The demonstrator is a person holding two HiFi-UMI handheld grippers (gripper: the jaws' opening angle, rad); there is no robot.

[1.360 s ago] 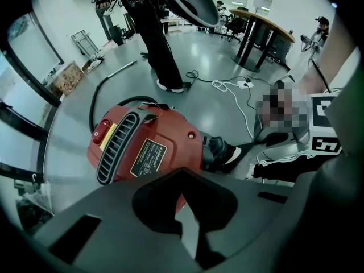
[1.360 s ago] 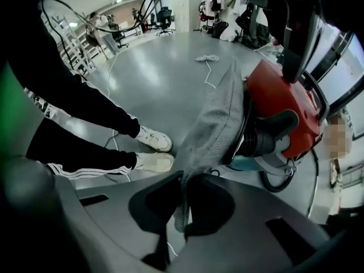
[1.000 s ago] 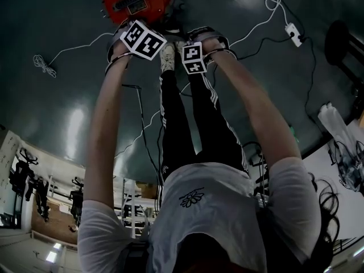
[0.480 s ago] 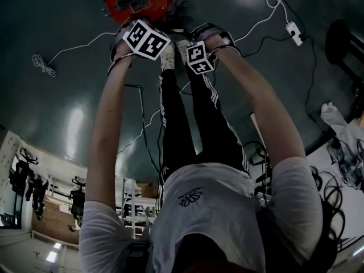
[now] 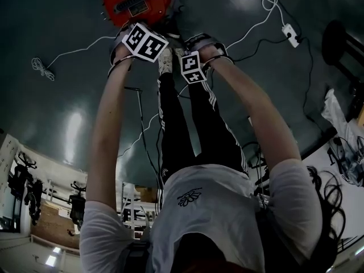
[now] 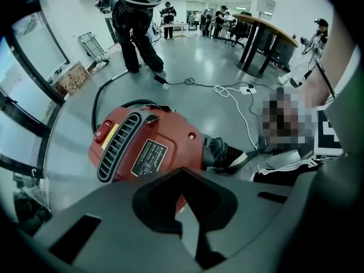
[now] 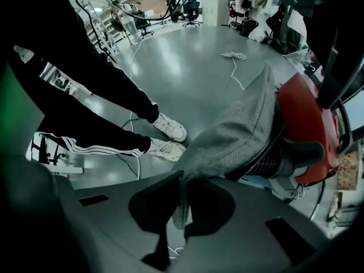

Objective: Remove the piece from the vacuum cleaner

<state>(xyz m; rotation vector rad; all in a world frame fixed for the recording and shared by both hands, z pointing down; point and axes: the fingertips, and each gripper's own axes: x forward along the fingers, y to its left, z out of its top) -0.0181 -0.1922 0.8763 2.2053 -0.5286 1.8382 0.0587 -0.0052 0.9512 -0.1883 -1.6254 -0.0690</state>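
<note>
The piece, a grey mesh cloth, is stretching from the side of the red vacuum cleaner down into the right gripper, whose jaws are pinching the cloth's near edge tightly. The vacuum cleaner is sitting on the floor, just beyond the person's shoes, with cables trailing around it. The left gripper is pointing down over the near side of the red casing. Its jaws are drawn together at the tips, with a sliver of red showing behind them; whether they are nipping an edge of the casing is not clear.

Over the last second the right gripper has been drawing back a little from the vacuum cleaner toward the person, while the left one has been keeping its place over the casing. That suggests the pull is under way: the cloth is being tensioned, but its far end is still lying against the red body, so the piece is probably not free yet.
</note>
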